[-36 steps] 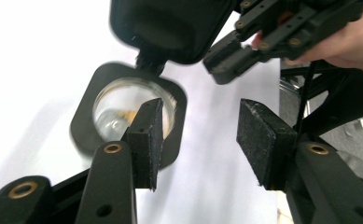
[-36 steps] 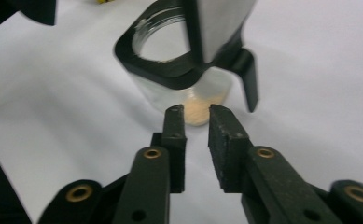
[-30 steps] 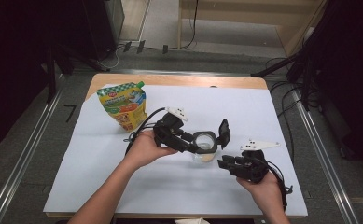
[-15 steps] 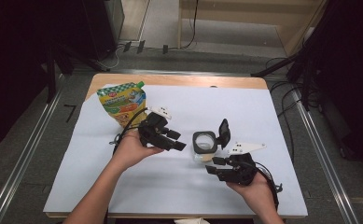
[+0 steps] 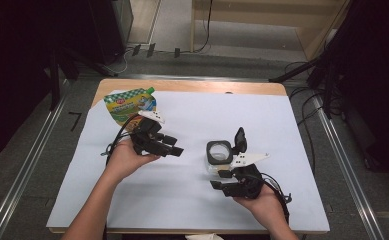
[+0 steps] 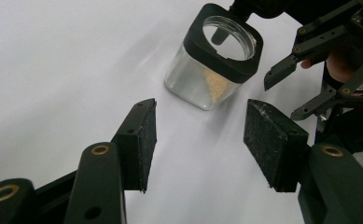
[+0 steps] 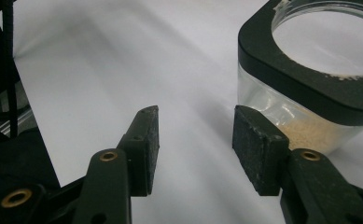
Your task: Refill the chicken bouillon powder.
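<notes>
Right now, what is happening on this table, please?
A person works with a tool in each hand beside a clear square jar with a black open-topped collar and some beige grains inside. Both tools are open and hold nothing: the left tool sits apart from the jar, the right tool just beside it, its jaws having just been opening. A snack pouch waits at the far left.

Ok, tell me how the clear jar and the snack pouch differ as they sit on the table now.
The clear jar is see-through with a black square collar and an open mouth; the snack pouch is opaque, printed green and yellow, with a small green cap.
The clear jar stands upright near the right gripper; the snack pouch lies flat at the far left, beyond the left gripper.
The jar holds a little tan powder; the pouch's contents are hidden.
Both rest on the white sheet, unheld.
</notes>
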